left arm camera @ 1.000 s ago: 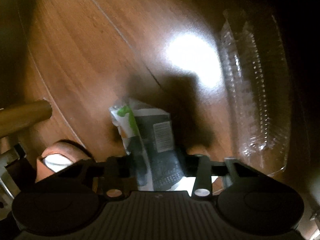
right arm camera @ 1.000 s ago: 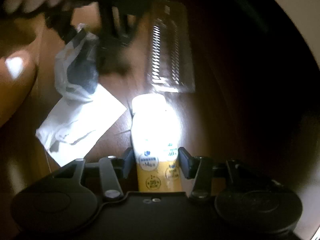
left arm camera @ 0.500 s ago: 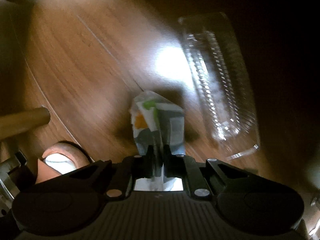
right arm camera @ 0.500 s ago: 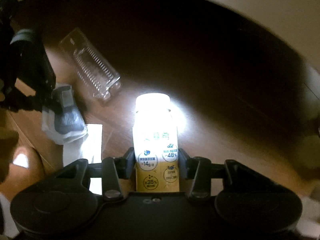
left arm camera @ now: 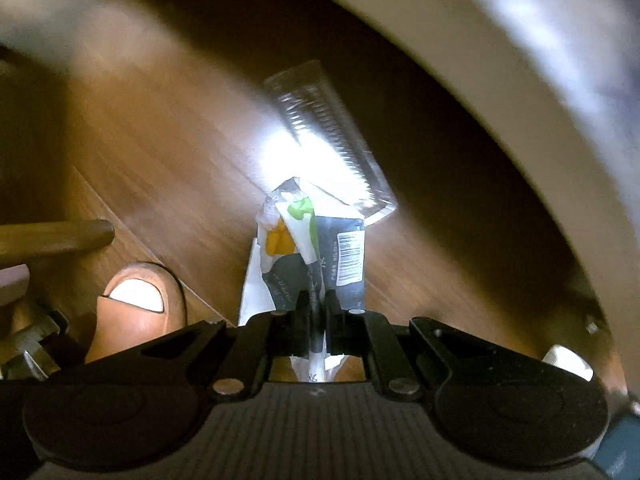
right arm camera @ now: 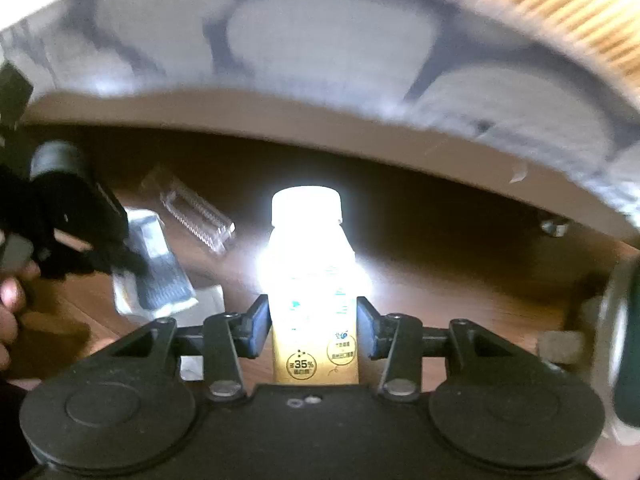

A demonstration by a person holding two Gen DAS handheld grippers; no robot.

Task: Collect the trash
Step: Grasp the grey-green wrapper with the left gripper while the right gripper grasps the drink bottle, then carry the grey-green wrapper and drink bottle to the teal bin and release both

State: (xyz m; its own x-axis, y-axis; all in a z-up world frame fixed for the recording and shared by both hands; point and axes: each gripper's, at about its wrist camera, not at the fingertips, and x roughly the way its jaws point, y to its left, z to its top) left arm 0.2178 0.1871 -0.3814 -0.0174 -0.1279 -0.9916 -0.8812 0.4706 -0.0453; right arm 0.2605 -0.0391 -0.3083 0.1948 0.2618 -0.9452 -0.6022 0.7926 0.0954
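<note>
Wrapper (left arm camera: 316,248) pinched in left gripper (left arm camera: 316,312), fingers pressed together on its crumpled edge, hanging clear above wood floor (left arm camera: 160,152). Bottle (right arm camera: 312,280) w/ white cap clamped btwn right gripper (right arm camera: 312,320) fingers, also off the floor. Clear plastic tray (left arm camera: 332,136) lies on floor beyond wrapper. White paper (left arm camera: 252,292) on floor under wrapper. Toe (left arm camera: 136,312) at left.
</note>
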